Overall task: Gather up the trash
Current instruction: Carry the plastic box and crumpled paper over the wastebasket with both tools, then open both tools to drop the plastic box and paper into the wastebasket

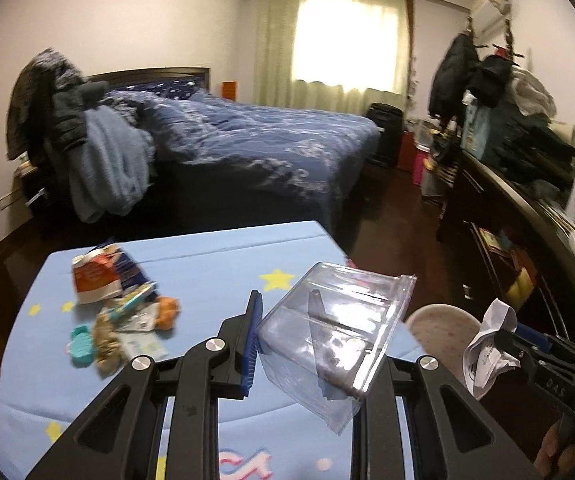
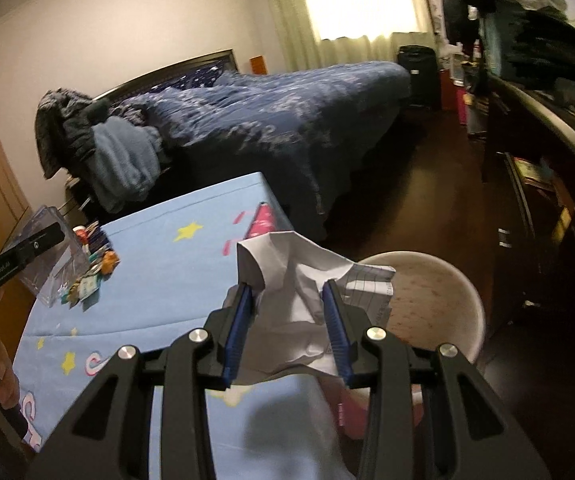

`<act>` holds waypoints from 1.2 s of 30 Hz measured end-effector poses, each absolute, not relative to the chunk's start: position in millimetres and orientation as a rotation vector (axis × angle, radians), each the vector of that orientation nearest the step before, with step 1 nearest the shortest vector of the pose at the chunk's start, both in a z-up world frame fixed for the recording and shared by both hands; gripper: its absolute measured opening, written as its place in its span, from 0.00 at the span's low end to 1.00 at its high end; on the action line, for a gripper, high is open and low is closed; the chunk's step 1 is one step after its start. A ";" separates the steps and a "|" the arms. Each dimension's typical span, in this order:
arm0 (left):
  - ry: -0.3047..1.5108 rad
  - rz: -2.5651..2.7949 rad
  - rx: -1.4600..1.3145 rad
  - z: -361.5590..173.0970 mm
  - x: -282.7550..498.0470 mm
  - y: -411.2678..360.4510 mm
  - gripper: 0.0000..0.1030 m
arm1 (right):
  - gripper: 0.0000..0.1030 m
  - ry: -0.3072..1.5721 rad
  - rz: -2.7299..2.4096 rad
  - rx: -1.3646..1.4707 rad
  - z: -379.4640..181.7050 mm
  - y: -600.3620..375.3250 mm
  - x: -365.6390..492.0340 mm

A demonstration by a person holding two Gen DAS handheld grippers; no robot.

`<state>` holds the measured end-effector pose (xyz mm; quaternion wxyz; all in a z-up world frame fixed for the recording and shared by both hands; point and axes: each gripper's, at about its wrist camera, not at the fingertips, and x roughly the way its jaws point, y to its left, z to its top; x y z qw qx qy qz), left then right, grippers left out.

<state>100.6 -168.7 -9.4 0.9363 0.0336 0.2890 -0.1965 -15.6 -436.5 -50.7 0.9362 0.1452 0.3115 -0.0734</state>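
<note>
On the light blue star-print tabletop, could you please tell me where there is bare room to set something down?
The light blue star-print tabletop is bare from the yellow star back to its far edge, and along its near left side. It is crowded around the pile of crumpled wrappers and small litter at its left.

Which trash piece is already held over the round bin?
The crumpled white paper in the right hand-held gripper, above the bin; the clear plastic box isn't.

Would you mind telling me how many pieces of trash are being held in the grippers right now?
2. A clear plastic container sits in the left gripper, and a crumpled paper is between the right gripper's fingers. More trash lies loose on the blue tablecloth.
</note>
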 end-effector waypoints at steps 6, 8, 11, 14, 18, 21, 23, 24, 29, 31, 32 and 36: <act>0.581 -0.468 0.102 -7.3 98.1 -205.8 0.23 | 0.36 0.614 -0.212 0.320 -49.9 -463.2 -31.2; 0.580 -0.484 0.109 -7.5 97.7 -215.5 0.23 | 0.36 0.609 -0.232 0.321 -49.7 -470.6 -35.3; 0.581 -0.507 0.127 -8.5 98.3 -233.4 0.23 | 0.36 0.606 -0.260 0.333 -52.3 -483.6 -42.1; 0.582 -0.534 0.141 -10.8 97.5 -252.8 0.23 | 0.36 0.610 -0.287 0.349 -58.0 -495.8 -46.2; 0.584 -0.570 0.162 -16.9 98.8 -281.3 0.23 | 0.36 0.625 -0.314 0.375 -70.8 -511.2 -46.4; 0.610 -0.602 0.190 -29.7 106.1 -311.3 0.23 | 0.36 0.639 -0.327 0.392 -81.3 -519.8 -41.7; 0.632 -0.624 0.193 -37.9 111.1 -328.4 0.23 | 0.36 0.648 -0.337 0.403 -90.3 -526.2 -37.1; 0.646 -0.631 0.198 -42.5 114.4 -337.2 0.23 | 0.36 0.657 -0.343 0.405 -95.4 -529.9 -33.0; 0.736 -0.653 0.227 -73.6 132.2 -381.1 0.23 | 0.36 0.694 -0.360 0.421 -119.1 -543.1 -15.4; 0.774 -0.663 0.226 -83.5 138.0 -392.8 0.23 | 0.37 0.710 -0.363 0.428 -129.6 -548.2 -7.9; 0.789 -0.668 0.220 -88.1 140.7 -397.6 0.26 | 0.38 0.718 -0.366 0.427 -133.6 -549.9 -4.5; 0.801 -0.668 0.205 -96.5 144.5 -405.8 0.66 | 0.43 0.734 -0.369 0.424 -147.3 -555.1 7.2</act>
